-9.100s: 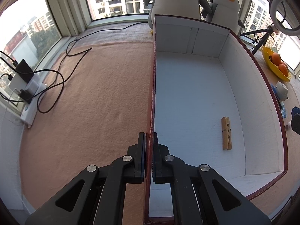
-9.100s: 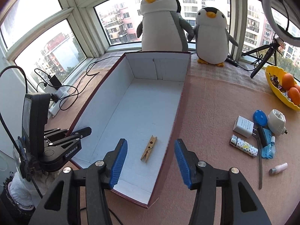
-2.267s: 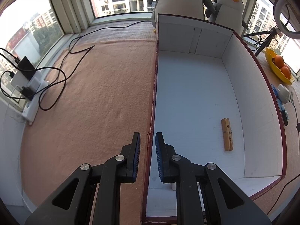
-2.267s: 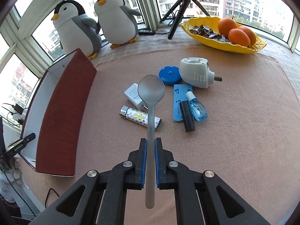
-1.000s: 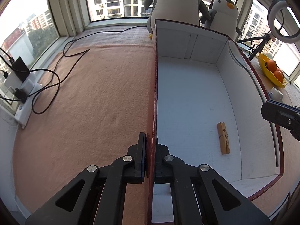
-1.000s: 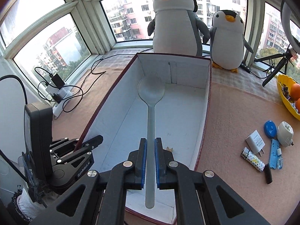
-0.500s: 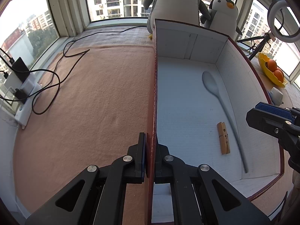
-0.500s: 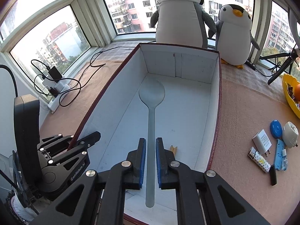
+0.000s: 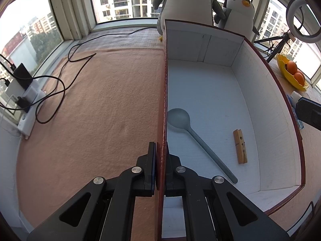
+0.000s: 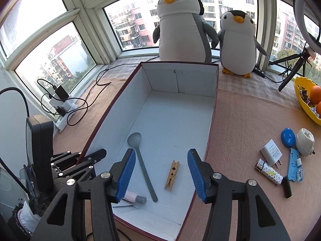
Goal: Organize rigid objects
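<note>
A: What has just changed?

B: Start with the large white-lined cardboard box with dark red outer walls [image 10: 176,108]. The long grey spoon [image 10: 142,165] now lies flat on its floor; half a second ago the right gripper [image 10: 160,172] was clamped on its handle. Its blue-padded jaws now stand wide apart above the box, holding nothing.

A: And the left gripper [image 9: 160,166]?

B: Same as before: clenched on the box's left wall, 1 finger outside, 1 inside, steadying it.

A: So what does that mean for the task?

B: I judge that 1 more rigid item is stowed. The spoon lies beside the wooden clothespin [image 10: 172,175], near but not touching. Several things still wait on the pink tablecloth [image 10: 250,124] to the right of the box: the white wall charger [image 10: 271,154], the patterned lighter [image 10: 268,171], the round blue lid [image 10: 288,137].

A: Do the 2 views differ?

B: Yes. The right wrist view shows those leftover items, plus a small pink-and-grey tube [image 10: 134,197] in the box's near corner, partly behind the gripper's finger. The left wrist view shows neither; it shows the grip on the wall, and the spoon's bowl lying close against that wall.
</note>
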Tool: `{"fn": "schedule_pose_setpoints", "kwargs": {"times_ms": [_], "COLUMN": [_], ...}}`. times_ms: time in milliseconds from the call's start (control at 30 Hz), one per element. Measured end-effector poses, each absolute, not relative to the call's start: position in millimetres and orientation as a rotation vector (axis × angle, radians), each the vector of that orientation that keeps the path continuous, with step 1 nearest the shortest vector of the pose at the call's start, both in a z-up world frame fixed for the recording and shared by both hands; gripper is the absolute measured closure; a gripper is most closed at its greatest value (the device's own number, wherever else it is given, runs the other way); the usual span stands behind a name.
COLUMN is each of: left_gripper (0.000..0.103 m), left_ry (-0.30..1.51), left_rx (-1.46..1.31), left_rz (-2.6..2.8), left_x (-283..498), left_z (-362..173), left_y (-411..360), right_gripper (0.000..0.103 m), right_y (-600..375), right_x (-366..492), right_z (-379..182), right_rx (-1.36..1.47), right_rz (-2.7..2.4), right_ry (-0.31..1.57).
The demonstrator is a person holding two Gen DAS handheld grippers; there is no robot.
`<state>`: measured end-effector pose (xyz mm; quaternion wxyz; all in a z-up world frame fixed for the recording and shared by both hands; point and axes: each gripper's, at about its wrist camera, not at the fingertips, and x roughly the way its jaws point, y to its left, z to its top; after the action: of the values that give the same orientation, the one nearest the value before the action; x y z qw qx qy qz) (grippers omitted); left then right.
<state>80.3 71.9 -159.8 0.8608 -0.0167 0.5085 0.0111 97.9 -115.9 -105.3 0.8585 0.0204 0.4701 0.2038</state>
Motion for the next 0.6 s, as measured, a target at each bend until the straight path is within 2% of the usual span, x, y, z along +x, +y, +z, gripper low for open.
{"fn": "schedule_pose_setpoints", "kwargs": {"times_ms": [267, 600], "left_gripper": [0.099, 0.099], "left_ry": [1.072, 1.084], "left_rx": [-0.024, -0.022], "left_rz": [0.034, 0.054], "left_x": [80.5, 78.9], "left_z": [-158.6, -157.9], "left_y": [69.4, 67.7], "right_gripper": [0.052, 0.051], "right_y": [-175.2, -266.2], "right_x": [100.8, 118.1], "right_z": [-91.7, -120.8], "right_rx": [0.080, 0.109], "right_rz": [0.365, 0.227], "right_ry": [0.940, 0.930]}}
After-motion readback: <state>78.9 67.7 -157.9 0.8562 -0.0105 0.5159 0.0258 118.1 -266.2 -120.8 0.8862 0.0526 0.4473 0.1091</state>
